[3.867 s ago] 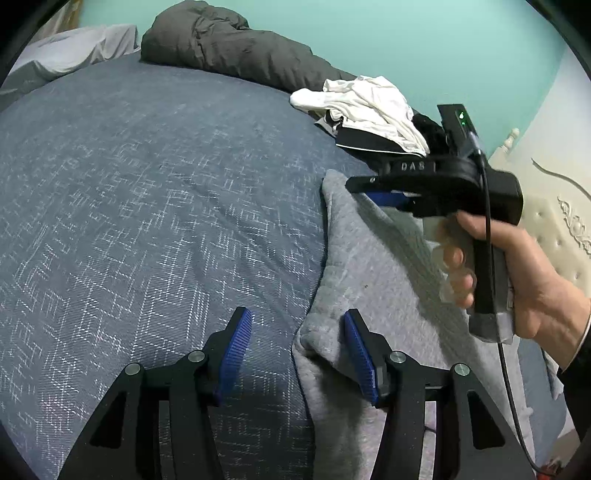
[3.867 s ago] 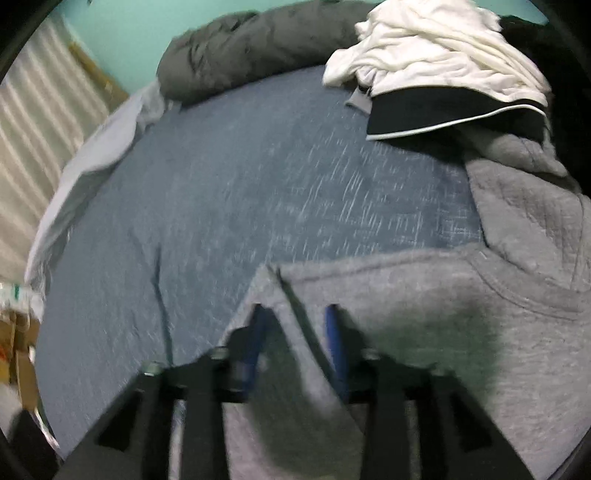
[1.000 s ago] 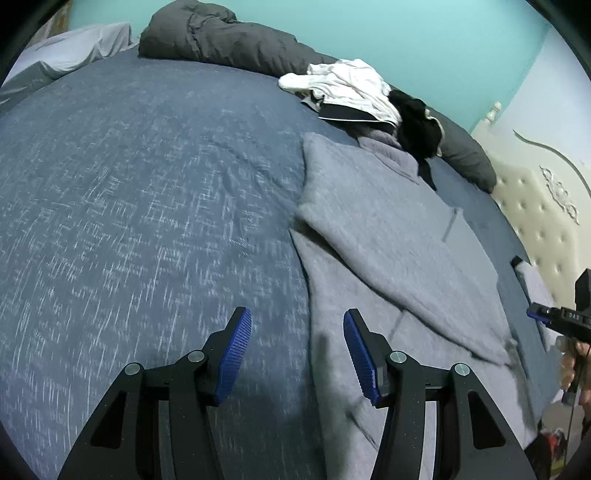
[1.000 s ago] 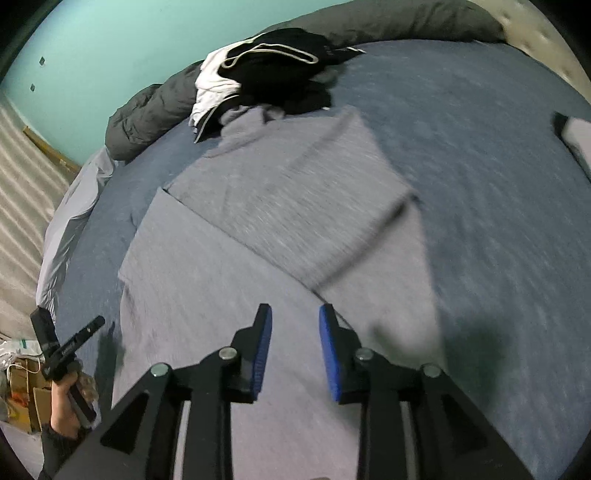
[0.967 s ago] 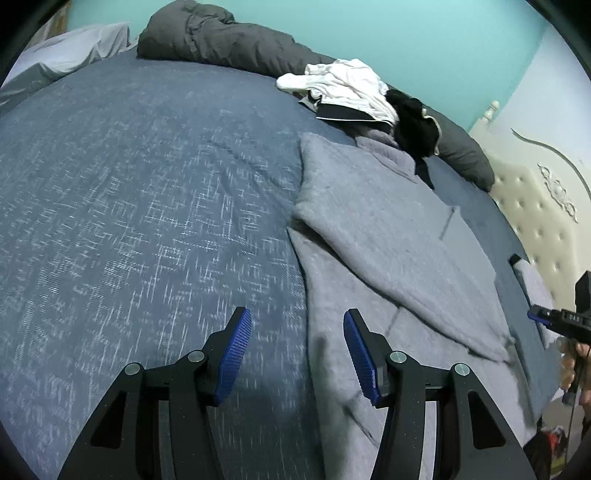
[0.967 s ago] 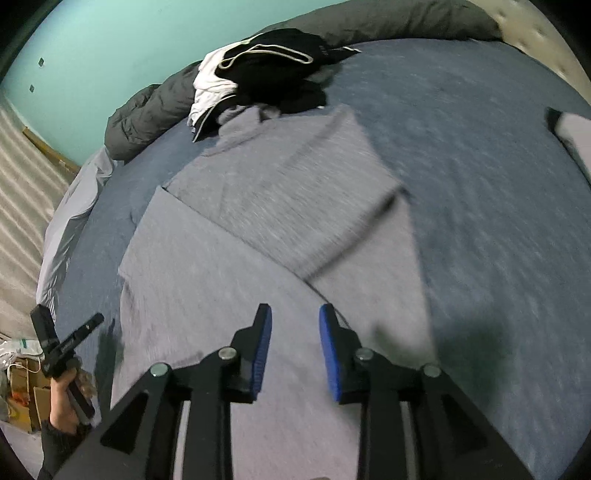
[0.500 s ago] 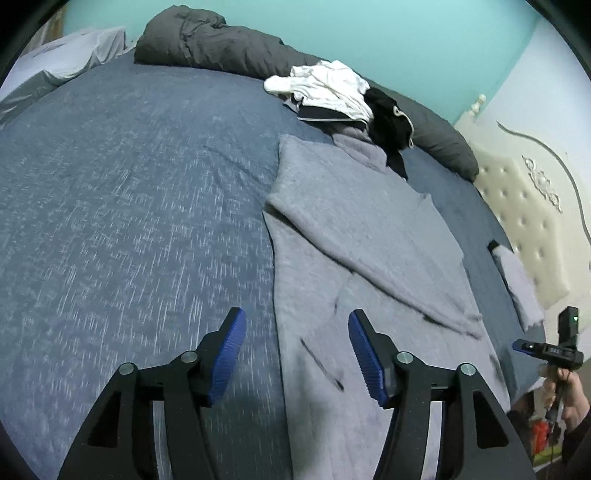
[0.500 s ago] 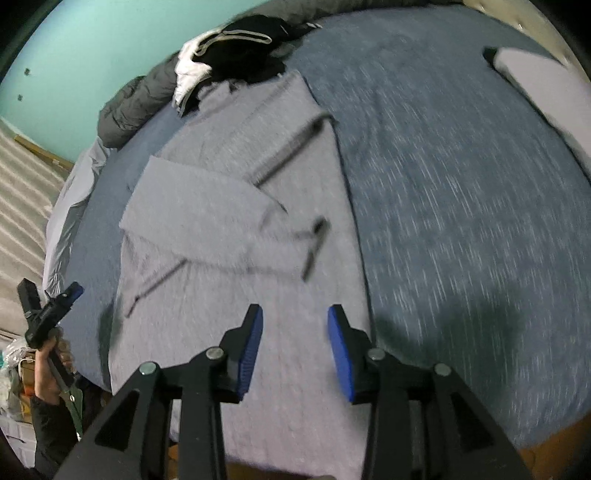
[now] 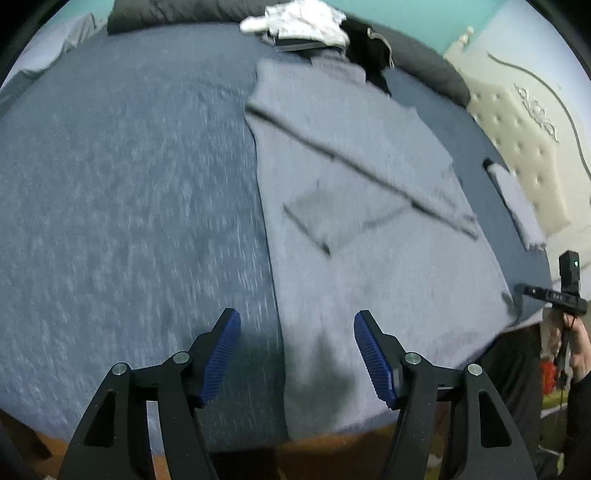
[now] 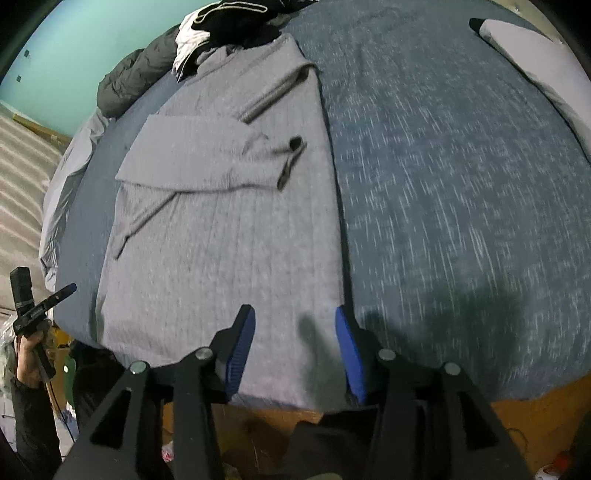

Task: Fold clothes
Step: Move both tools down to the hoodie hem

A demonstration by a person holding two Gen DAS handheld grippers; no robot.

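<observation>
Both grippers have pulled back toward the foot of the bed since a second ago; more of the grey sweatshirt now shows, and both sets of jaws have spread wider. Left gripper: jaws wide apart, holding nothing, hovering over the garment's near-left hem edge, where cloth meets the blue bedspread. Right gripper: jaws wide apart, empty, over the near-right hem corner; its right pad sits at the garment's side edge. Sweatshirt lies flat ahead of both grippers, both sleeves folded across the body, hem hanging at the bed edge. Pile of white and black clothes at the far end, beyond the collar. Folded grey item well to the right. Frames motion-blurred
</observation>
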